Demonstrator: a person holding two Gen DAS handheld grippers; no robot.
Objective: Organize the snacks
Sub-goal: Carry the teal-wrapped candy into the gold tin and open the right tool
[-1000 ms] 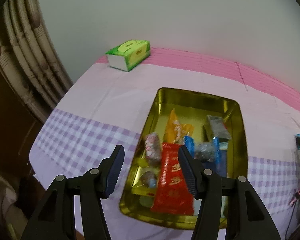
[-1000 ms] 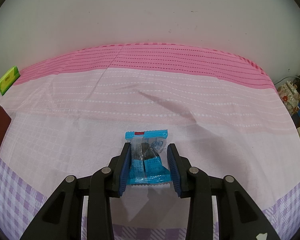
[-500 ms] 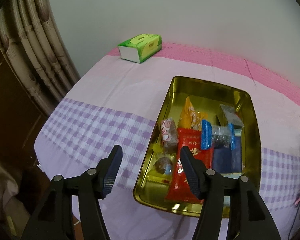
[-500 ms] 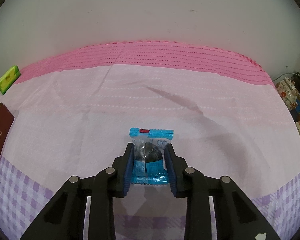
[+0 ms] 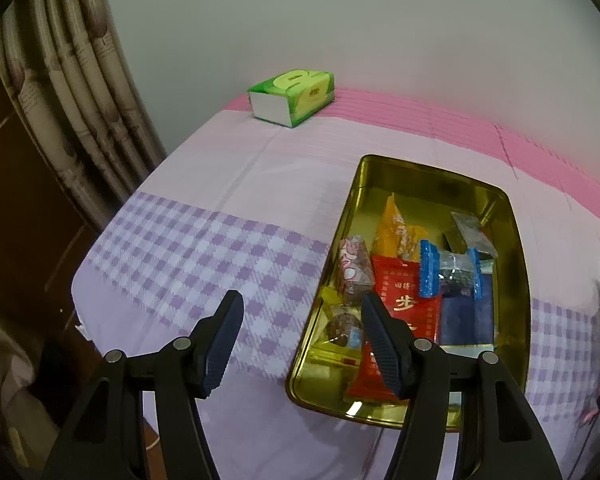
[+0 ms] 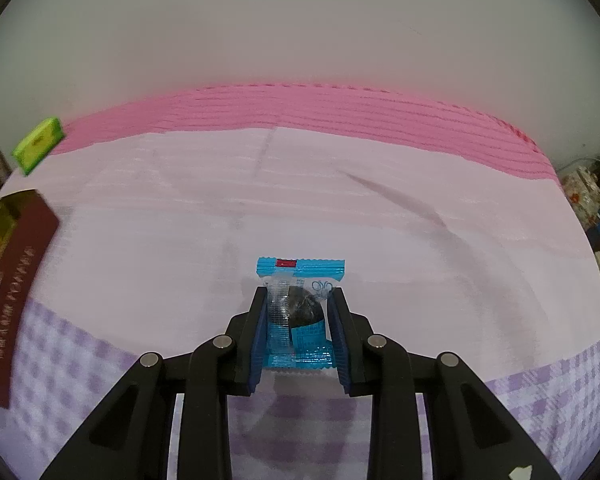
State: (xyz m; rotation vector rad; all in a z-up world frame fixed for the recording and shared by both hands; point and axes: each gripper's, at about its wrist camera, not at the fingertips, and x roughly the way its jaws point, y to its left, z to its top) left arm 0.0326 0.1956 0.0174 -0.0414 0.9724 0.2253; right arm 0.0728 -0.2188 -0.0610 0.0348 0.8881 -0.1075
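In the left wrist view a gold tin tray [image 5: 512, 240] lies on the cloth and holds several snack packets, among them a red packet [image 5: 404, 308], an orange one [image 5: 398, 232] and a blue-ended clear one [image 5: 450, 274]. My left gripper [image 5: 302, 338] is open and empty, above the tray's near left edge. In the right wrist view my right gripper [image 6: 300, 320] is shut on a blue snack packet [image 6: 300, 312] with a dark sweet inside, held just over the pink cloth.
A green tissue box [image 5: 292, 96] stands at the table's far left corner; it also shows in the right wrist view [image 6: 38, 144]. A dark red tin lid [image 6: 14, 288] lies left of the right gripper. Curtains [image 5: 80, 92] hang beyond the table's left edge.
My right gripper closed onto the blue packet and lifted it slightly. My left gripper pulled back and to the left, away from the tray, and stayed open.
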